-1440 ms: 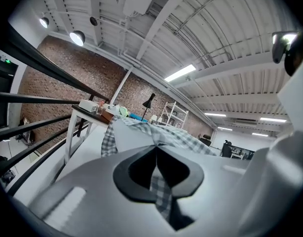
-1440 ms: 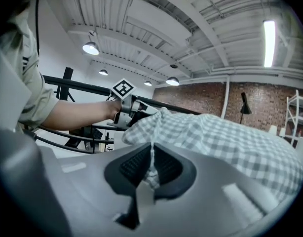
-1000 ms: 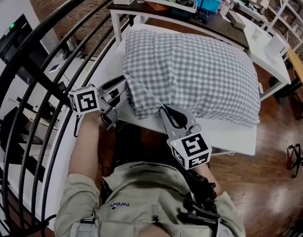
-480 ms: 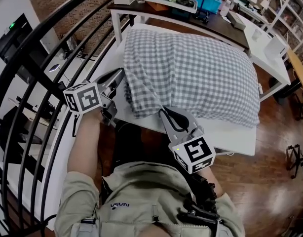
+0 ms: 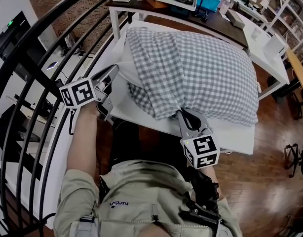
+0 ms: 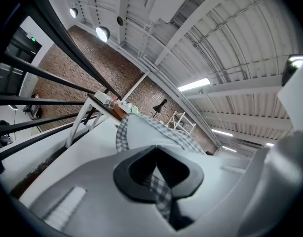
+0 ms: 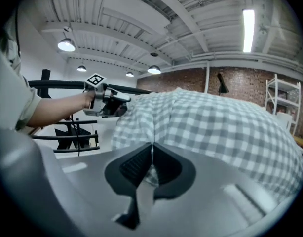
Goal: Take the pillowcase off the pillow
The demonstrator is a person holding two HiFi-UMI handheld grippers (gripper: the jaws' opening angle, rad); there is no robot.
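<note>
The left gripper (image 5: 113,74) has just closed and now pinches the edge of the checked pillowcase (image 5: 201,68). The right gripper (image 5: 185,116) stays clamped on its near hem. A white pillow (image 5: 123,87) corner seems exposed on the tabletop (image 5: 235,135), so the removal begins.

I see a brick wall (image 6: 67,75) far off, wooden floor (image 5: 270,181) at right, black railing (image 6: 33,100) at left, strip lights (image 7: 248,28) overhead.
</note>
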